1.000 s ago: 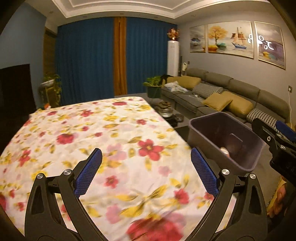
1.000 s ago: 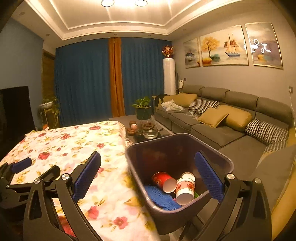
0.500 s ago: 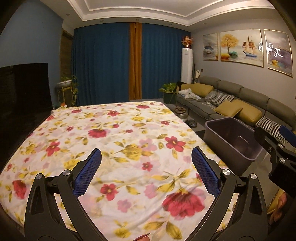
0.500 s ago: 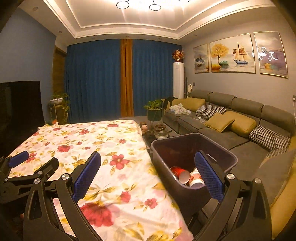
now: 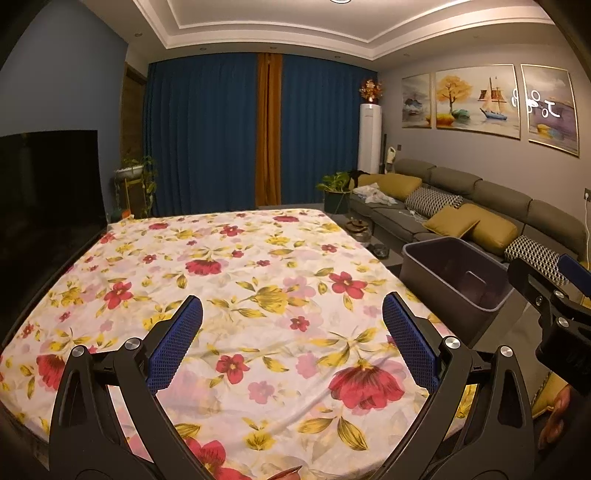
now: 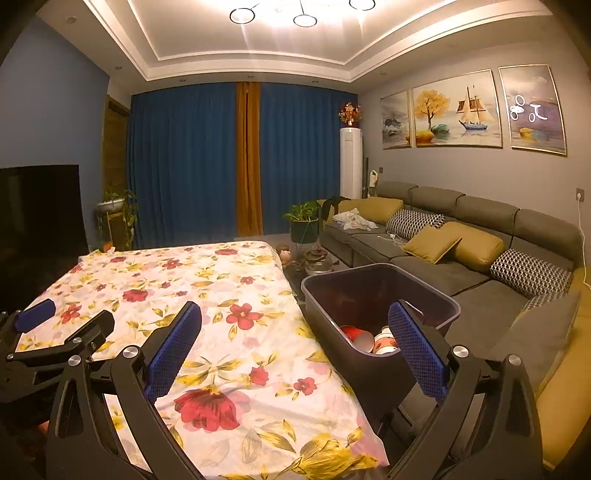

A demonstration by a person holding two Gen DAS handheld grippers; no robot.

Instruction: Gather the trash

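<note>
Both grippers have pulled back from the bin (image 6: 380, 291), fingers apart, empty.

Blue curtains (image 5: 207, 133), grey sofa (image 6: 461, 229), ceiling lights (image 6: 295, 14)

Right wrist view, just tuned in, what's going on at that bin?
A person holds a gripper in each hand above the table with the floral cloth. Both the left gripper and the right gripper have their jaws wide apart and hold nothing. The dark bin stands off the table's right edge, by the sofa, and already holds a red cup and a white printed cup. No loose trash shows on the visible cloth.
</note>
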